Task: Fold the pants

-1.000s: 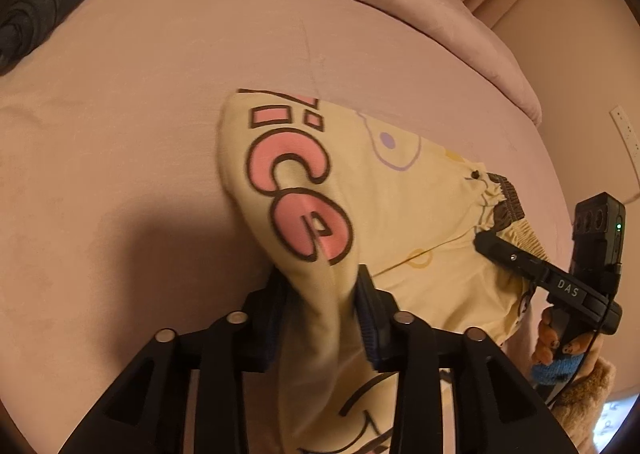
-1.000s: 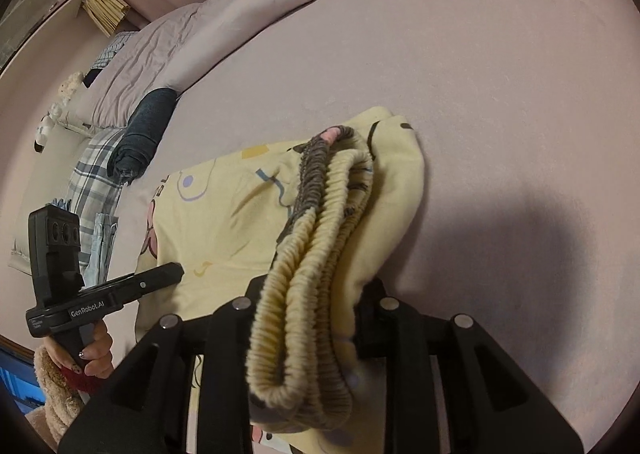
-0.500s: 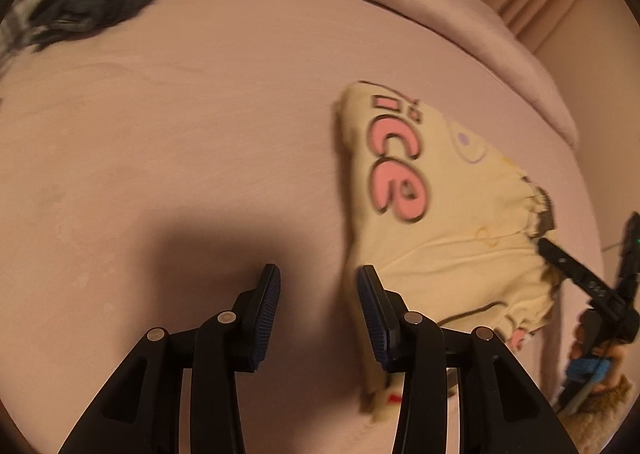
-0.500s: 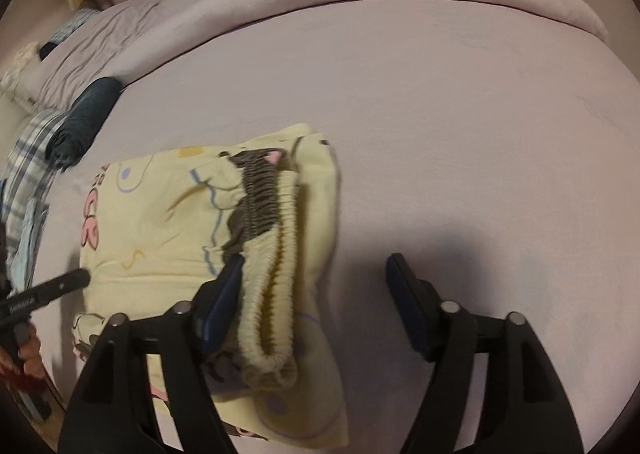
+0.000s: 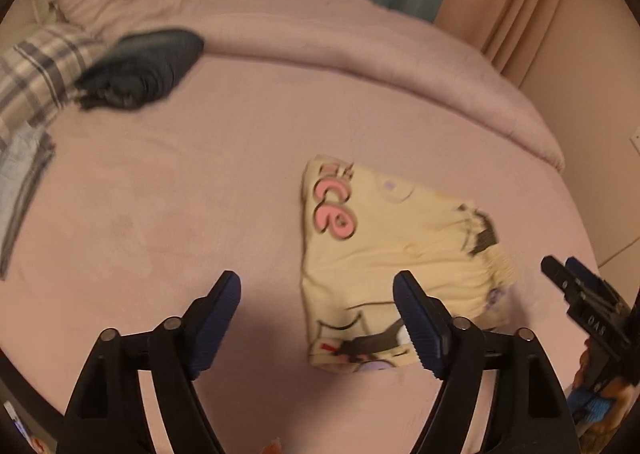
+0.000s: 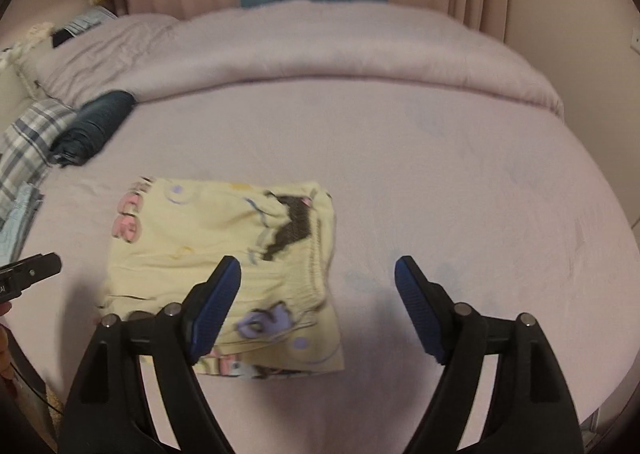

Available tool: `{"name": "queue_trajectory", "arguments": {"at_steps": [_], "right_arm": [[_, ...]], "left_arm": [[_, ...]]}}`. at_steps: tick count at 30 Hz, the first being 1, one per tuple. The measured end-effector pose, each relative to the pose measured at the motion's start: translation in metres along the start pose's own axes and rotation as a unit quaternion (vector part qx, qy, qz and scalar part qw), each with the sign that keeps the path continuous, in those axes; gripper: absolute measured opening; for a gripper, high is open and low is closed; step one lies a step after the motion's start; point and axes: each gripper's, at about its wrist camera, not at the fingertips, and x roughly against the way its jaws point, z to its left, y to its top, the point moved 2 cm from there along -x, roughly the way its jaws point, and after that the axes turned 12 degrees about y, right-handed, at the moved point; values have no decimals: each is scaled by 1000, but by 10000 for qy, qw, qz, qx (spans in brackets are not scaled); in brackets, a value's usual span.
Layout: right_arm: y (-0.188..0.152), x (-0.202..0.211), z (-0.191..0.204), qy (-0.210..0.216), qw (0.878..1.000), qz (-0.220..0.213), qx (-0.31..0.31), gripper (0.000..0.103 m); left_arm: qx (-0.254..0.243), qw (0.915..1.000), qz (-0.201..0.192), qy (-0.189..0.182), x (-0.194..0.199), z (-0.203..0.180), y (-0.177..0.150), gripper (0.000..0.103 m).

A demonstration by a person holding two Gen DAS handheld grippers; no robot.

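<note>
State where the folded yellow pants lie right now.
In the right wrist view the yellow pants lie flat on the pink bedsheet, left of centre, nearer than the dark rolled garment; both open grippers are clear of them.

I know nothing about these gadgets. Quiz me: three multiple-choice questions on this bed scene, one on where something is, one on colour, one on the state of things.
1. Where does the dark rolled bundle lie?
A. on the yellow pants
B. near the plaid fabric
C. between the right tongs

2. The pants' main colour?
A. yellow
B. green
C. red

3. How are both tongs, left and right?
A. clamped on cloth
B. open, holding nothing
C. one shut

Answers: B, the bundle sits beside the plaid; A, pale yellow cloth with pink letters; B, wide gaps between the fingers.
</note>
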Motion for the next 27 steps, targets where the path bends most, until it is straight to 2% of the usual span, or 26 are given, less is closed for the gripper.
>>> {"name": "queue_trajectory", "arguments": {"at_steps": [3,10,21,27], "right_arm": [[-2,17,8,107,9998,-186,-19,83],[-7,44,39,140,9987,-496,16,85],[-13,54,55,243,9984,-509,44,85],[-13,58,56,140,9983,-572,6,85]], "left_arm": [[27,9997,-236,-46,17,-4,0,85],[-47,9987,-492,132,37,-20,-2,86],[-145,9986,-447,225,47,-32,-11,86],[-207,9984,-468,259,49,-38,-15,86]]}}
